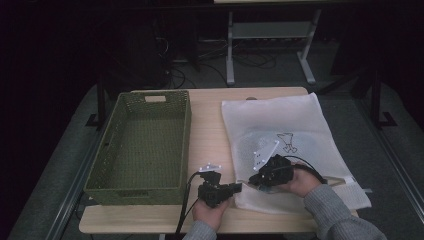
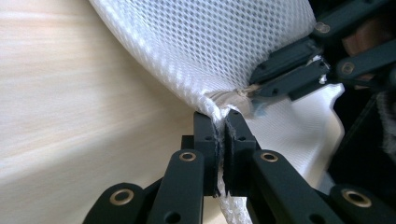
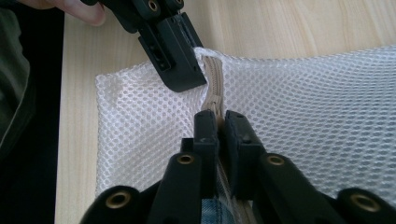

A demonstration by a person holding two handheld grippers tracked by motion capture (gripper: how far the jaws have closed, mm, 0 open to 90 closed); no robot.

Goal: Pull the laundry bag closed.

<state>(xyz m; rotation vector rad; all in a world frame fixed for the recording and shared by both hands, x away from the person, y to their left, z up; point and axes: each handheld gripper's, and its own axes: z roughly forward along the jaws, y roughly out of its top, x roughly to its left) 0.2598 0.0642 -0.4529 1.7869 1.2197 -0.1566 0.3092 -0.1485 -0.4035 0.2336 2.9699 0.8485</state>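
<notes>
While both tools clench the mesh bag (image 1: pixel 285 150), left tool (image 2: pixel 223 122) on its near corner, right tool (image 3: pixel 221 116) just beside on the zipper (image 3: pixel 215 88), which runs away rightward along the bag's near edge

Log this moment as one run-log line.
left gripper: shut on mesh bag corner | right gripper: shut on zipper | green basket: empty

Sleeves: grey knit is worn on both forearms (image 1: pixel 334 216).
Left gripper (image 1: pixel 235 188): black, brass-ringed pivots, black cable trailed, grey plate on top.
Right gripper (image 1: pixel 256 179): black linkage bars, brass rivets, screwed jaw pads, black cable looped.
</notes>
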